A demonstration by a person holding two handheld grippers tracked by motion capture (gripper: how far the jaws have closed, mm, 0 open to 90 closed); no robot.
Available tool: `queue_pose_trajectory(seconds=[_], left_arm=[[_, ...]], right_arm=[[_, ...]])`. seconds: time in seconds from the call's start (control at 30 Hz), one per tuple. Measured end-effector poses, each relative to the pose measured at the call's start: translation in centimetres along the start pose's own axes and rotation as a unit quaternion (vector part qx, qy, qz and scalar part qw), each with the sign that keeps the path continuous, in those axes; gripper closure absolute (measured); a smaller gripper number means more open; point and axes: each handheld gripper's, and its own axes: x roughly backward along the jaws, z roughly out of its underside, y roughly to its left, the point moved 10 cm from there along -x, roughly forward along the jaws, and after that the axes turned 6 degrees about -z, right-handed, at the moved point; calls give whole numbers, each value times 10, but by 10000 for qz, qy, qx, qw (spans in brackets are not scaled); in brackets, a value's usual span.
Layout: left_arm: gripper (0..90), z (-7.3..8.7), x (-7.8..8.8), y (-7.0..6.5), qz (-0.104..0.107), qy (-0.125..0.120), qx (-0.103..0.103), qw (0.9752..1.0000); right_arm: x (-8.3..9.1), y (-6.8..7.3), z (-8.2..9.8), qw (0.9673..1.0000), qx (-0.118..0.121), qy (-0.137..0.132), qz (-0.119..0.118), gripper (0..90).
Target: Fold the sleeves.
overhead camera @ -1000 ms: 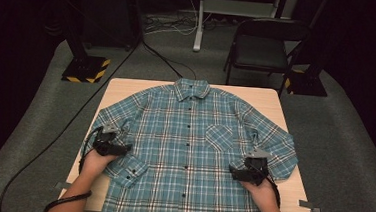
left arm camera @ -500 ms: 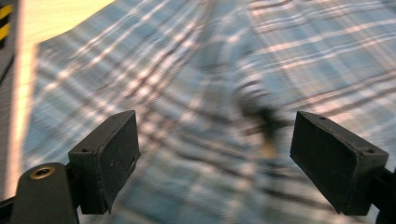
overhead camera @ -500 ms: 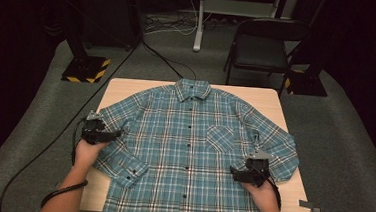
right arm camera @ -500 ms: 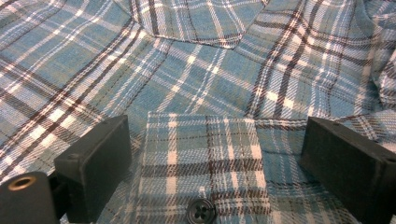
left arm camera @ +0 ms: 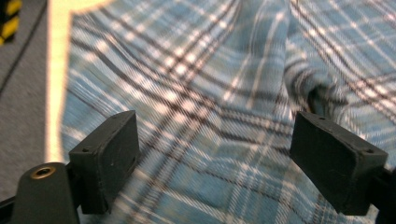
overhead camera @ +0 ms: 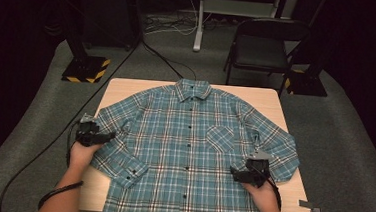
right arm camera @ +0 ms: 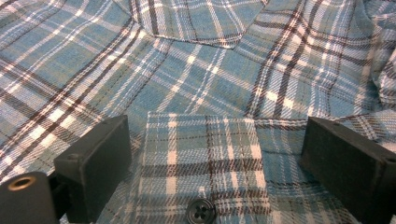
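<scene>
On the table [overhead camera: 117, 88] the shirt [overhead camera: 188, 151] lies flat, buttoned, sleeves folded inward. Left gripper [overhead camera: 104, 137] hovers over the left sleeve [overhead camera: 118, 143], jaws apart and just narrowing, no cloth between them. Right gripper [overhead camera: 236, 173] waits released at the cuff [right arm camera: 203, 163]. A shallow pinch may catch only one layer, and the sleeve could slip out and bunch.

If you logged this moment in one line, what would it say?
plaid shirt: flat, buttoned, on table | left gripper: open over sleeve | right gripper: open over cuff
</scene>
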Motion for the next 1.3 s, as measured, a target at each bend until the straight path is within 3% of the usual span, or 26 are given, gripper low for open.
queue_pose_trajectory(seconds=[0.17, 0.33, 0.47, 0.63, 0.73, 0.93, 1.03, 1.13, 1.3], left_arm=[[232, -2, 1, 16, -234, 67, 28, 9997], [306, 6, -1, 27, -331, 192, -92, 9992], [358, 8, 2, 35, -561, 217, -253, 9979], [430, 10, 2, 44, -736, 286, -86, 9968], [459, 11, 1, 46, -668, 269, 22, 9974], [572, 10, 0, 45, -464, 216, 39, 9987], [680, 10, 0, 43, -360, 193, 61, 9991], [765, 8, 2, 40, -413, 166, -86, 9990], [826, -11, 15, 23, -256, -124, -307, 9991]], right_arm=[[0, 0, 0, 10000, -2, 1, 8, 76], [0, 0, 0, 10000, -7, 2, 19, 75], [0, 0, 0, 10000, -7, 2, 20, 75], [0, 0, 0, 10000, -11, 1, 31, 74], [0, 0, 0, 10000, -20, 3, 40, 74], [0, 0, 0, 10000, -20, 2, 39, 74], [0, 0, 0, 10000, -21, 3, 38, 74], [0, 0, 0, 10000, -17, 3, 37, 74], [0, 0, 0, 10000, -18, 3, 37, 74]])
